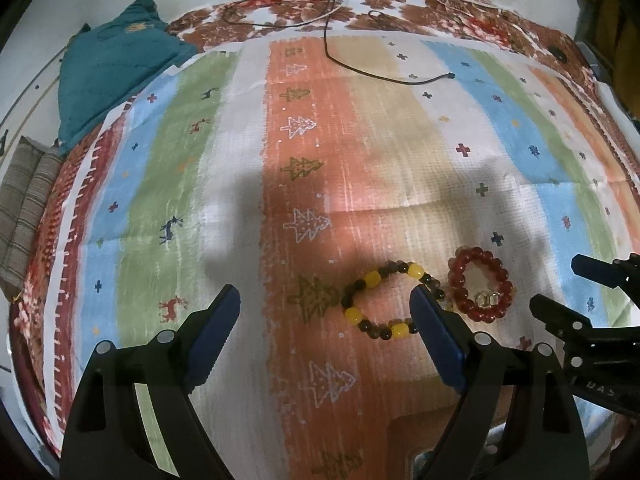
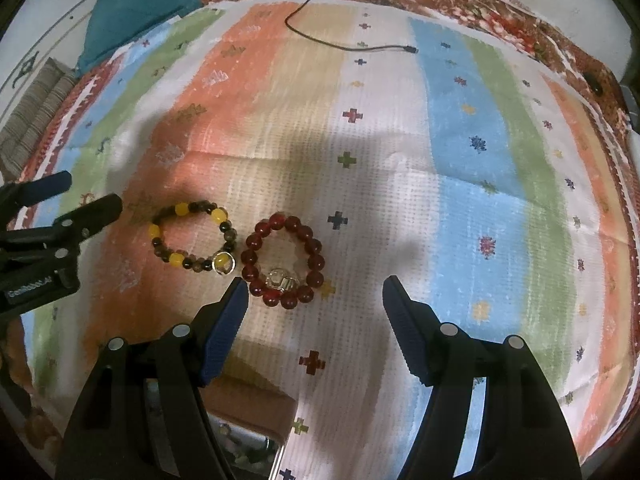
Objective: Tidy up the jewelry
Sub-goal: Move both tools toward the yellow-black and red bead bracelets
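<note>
Lying side by side on the striped cloth, the yellow bracelet is found at the left tool, the red bracelet at the right tool. Both tools are wide open and nothing is held.

I can make out little lettering. In my left wrist view, the body of the right claw carries white capitals near the right border; only "UAS" or "BAS" shows before the frame cuts it off. In my right wrist view, the body of the left claw bears a small white label at the left border, blurred, something like "GenRobot.AI", though I cannot be sure. Nothing else I see carries text.
</note>
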{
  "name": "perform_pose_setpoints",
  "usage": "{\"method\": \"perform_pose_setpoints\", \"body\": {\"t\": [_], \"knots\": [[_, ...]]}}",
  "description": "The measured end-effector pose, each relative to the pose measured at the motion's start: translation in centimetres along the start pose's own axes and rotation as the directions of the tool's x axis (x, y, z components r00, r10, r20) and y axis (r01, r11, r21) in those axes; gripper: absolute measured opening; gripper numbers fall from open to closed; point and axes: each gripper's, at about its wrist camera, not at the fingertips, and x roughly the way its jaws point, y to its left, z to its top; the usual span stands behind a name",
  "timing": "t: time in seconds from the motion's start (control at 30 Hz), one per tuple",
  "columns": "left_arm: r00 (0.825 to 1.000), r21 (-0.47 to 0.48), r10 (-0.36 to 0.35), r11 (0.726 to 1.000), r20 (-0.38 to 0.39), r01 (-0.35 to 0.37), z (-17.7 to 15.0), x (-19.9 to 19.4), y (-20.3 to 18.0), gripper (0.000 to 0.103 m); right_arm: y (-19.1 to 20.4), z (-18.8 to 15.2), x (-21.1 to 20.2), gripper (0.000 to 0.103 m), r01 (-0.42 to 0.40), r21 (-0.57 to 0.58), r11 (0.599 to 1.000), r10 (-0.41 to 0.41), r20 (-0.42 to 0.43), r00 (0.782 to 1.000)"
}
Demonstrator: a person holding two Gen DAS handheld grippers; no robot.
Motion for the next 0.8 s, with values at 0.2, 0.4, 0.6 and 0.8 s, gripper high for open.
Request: {"method": "perform_pose_setpoints", "body": {"t": [0.2,0.4,0.6,0.8], "knots": [[0.999,0.02,-0.003,1.0,-0.045,0.004,-0.1,1.6,-0.2,0.085,-0.4,0.5,1.5,0.07,0.027,0.007,1.0,-0.027,-0.029,0.999],[0.995,0.042,0.012,0.999,-0.096,-0.008,-0.3,3.6,-0.5,0.085,-0.5,1.1,2.9,0.07,0.026,0.008,1.0,-0.026,-0.05,0.998],[0.993,0.064,0.018,0.998,-0.117,-0.011,-0.4,4.7,-0.8,0.084,-0.3,1.7,4.5,0.069,0.039,0.001,0.999,-0.038,-0.074,0.997],[0.989,0.069,0.014,0.998,-0.147,-0.004,-0.3,6.0,-0.9,0.078,-0.2,2.2,5.8,0.059,0.04,-0.008,0.999,-0.04,-0.092,0.995]]}}
